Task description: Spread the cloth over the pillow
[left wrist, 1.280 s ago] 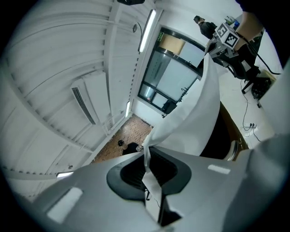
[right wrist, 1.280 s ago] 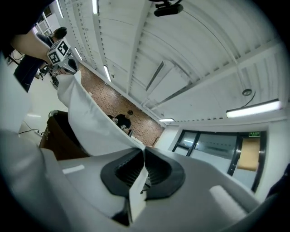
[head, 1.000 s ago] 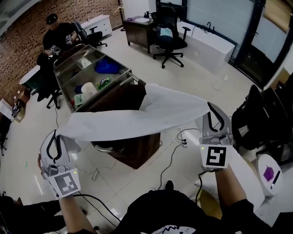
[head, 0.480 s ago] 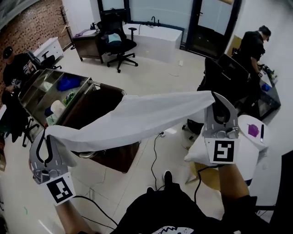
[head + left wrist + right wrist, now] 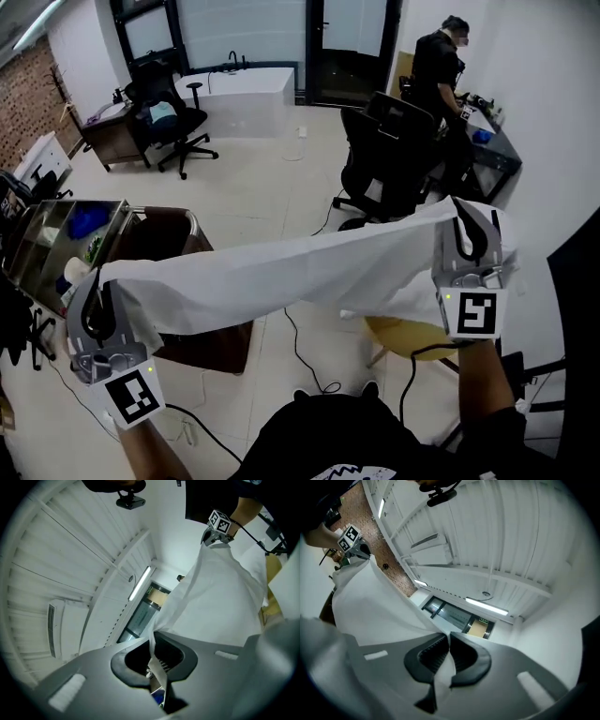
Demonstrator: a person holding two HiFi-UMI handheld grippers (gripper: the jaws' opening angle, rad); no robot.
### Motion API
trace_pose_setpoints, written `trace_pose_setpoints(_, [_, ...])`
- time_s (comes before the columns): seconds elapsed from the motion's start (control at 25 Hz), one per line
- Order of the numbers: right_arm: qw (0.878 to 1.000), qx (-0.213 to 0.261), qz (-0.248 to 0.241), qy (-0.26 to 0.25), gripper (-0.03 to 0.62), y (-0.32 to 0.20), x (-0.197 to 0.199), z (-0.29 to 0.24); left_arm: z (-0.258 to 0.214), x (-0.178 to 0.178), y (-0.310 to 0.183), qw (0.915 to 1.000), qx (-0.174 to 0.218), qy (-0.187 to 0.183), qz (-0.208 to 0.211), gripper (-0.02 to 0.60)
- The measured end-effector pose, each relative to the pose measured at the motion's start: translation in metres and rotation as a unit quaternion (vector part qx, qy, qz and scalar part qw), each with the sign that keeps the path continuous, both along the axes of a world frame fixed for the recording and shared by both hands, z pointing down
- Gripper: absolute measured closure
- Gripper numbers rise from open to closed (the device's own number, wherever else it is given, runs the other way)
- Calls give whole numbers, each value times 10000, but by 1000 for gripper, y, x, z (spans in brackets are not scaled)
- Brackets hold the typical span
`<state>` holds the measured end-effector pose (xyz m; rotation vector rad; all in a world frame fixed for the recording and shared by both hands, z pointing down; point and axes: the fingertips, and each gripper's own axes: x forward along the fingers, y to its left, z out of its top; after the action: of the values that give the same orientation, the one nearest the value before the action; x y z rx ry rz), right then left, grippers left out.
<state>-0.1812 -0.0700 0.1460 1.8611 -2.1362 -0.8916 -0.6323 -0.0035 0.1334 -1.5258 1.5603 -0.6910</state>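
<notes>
A long white cloth hangs stretched in the air between my two grippers. My left gripper is shut on its left end at the lower left of the head view. My right gripper is shut on the other end, higher at the right. In the left gripper view a corner of the cloth is pinched in the left gripper, and the sheet runs up to the right gripper's marker cube. The right gripper likewise nips a fold of the cloth. I cannot make out the pillow; the cloth may cover it.
A yellow round stool stands under the cloth's right end. A dark brown cabinet and a metal trolley with loose items are on the left. Black office chairs, a person at a desk and floor cables lie beyond.
Both grippers have carried the taut cloth to the right and a little upward. The view has swung from the trolley and cabinet toward the stool and the chairs.
</notes>
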Motion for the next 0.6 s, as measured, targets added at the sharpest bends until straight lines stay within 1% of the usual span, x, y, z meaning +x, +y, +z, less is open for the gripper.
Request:
trace_pose_setpoints(0.24, [9977, 39, 670, -85, 582, 37, 75, -8, -1, 68, -27, 9979, -7, -50, 646, 581])
trace_pose_setpoints(0.4, [9953, 114, 960, -82, 582, 65, 134, -17, -2, 127, -36, 9945, -37, -113, 1042, 580])
trace_pose_setpoints(0.6, [9904, 79, 1377, -5, 582, 98, 210, -23, 9, 207, -45, 9894, -224, -208, 1418, 580])
